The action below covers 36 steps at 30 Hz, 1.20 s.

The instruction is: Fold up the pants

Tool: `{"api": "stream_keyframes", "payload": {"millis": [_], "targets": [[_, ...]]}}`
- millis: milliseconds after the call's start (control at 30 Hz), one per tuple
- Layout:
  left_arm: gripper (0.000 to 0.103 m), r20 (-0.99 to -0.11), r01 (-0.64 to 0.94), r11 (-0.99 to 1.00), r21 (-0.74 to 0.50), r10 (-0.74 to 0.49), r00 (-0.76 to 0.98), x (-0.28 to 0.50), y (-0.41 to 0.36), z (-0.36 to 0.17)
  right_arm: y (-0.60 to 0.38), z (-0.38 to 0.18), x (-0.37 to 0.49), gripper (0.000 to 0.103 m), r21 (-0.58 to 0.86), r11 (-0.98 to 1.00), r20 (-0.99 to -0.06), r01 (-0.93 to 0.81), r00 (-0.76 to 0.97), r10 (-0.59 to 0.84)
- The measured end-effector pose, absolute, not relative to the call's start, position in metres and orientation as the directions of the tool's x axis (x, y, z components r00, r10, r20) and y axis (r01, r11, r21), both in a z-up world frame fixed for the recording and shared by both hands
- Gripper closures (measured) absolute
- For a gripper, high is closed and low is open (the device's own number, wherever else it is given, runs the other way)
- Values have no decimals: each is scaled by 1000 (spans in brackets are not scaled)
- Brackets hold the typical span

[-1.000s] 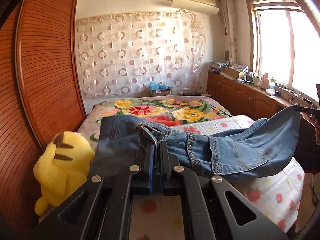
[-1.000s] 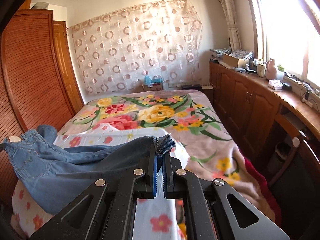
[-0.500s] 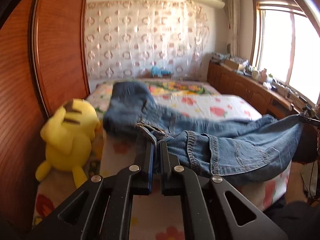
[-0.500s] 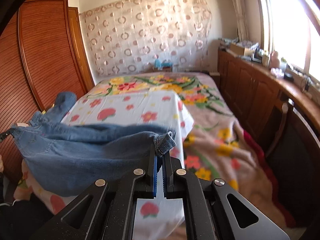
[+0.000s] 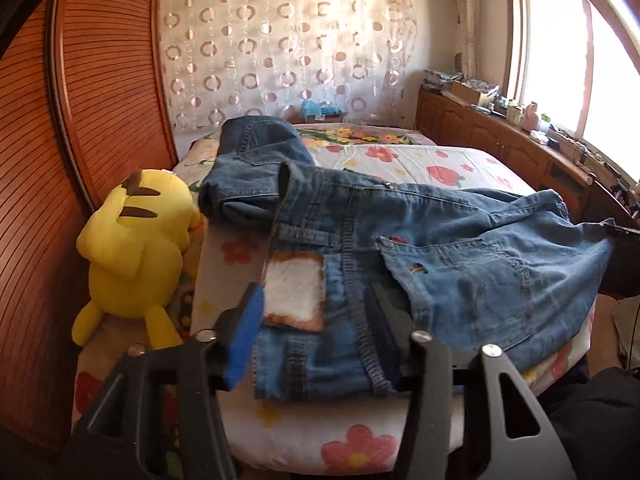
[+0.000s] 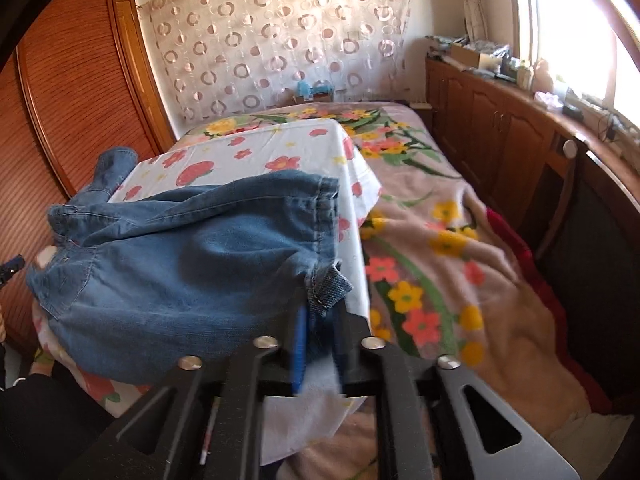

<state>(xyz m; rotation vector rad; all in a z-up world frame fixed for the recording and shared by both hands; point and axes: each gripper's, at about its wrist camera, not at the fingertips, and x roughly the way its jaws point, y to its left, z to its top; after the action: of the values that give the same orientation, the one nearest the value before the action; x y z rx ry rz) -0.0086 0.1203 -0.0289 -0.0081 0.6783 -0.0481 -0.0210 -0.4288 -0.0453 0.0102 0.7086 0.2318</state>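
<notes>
Left wrist view: the left gripper [image 5: 316, 320] stands wide open, its blue-padded finger at 7 o'clock and its dark finger at 5 o'clock, holding nothing. Between them lies the waistband end of the jeans [image 5: 400, 240], with a white patch [image 5: 295, 292] facing up. The jeans rest on a white floral sheet [image 5: 420, 160] over the bed. From the waistband the denim runs toward 3 o'clock, where it sags past the sheet's edge; a second part is bunched up toward 11 o'clock. A yellow plush [image 5: 136, 248] sits at 9 o'clock, just beside the sheet and against the wooden wardrobe [image 5: 80, 120]. A circle-patterned curtain [image 5: 280, 48] fills the 12 o'clock wall — a window [image 5: 560, 60] and low cabinets [image 5: 480, 132] lie toward 2 o'clock.

Right wrist view: the right gripper [image 6: 320, 344] is parted only a little, with a denim hem corner still sitting between its fingers; whether the pads press the cloth cannot be told. The jeans [image 6: 180, 260] spread from the gripper toward 9 o'clock, draped over the near corner of the sheet [image 6: 260, 152]. A floral blanket [image 6: 440, 240] covers the bed from 1 to 4 o'clock. The wardrobe [image 6: 80, 80] stands at 10 o'clock, the curtain [image 6: 280, 40] at 12 — cabinets [image 6: 500, 128] at 2 o'clock.
</notes>
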Motion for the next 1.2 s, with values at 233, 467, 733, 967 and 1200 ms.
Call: {"api": "stream_keyframes", "payload": {"millis": [233,467,733,967,1200], "targets": [[24,-633,86,996,-29,-84,770,8,110,-37,-416,-39,-27,60,48,975,-602,-218,772,202],[24,-609,104,995,-10,-88,788,36,102,-34,-395,-47,-2,54,57,958,-571,-280,778,261],[24,-582,80,997,20,-54,811,68,115,-17,-386,-60,61,50,62,966,-593,-252,769,238],[35,-611,80,997,-11,-70,788,103,128,-20,-383,-66,101,49,47,974,-638,-221,744,200],[68,-674,85,996,-33,-85,734,126,128,-43,-386,-75,137,49,91,975,-694,-204,689,209]]}}
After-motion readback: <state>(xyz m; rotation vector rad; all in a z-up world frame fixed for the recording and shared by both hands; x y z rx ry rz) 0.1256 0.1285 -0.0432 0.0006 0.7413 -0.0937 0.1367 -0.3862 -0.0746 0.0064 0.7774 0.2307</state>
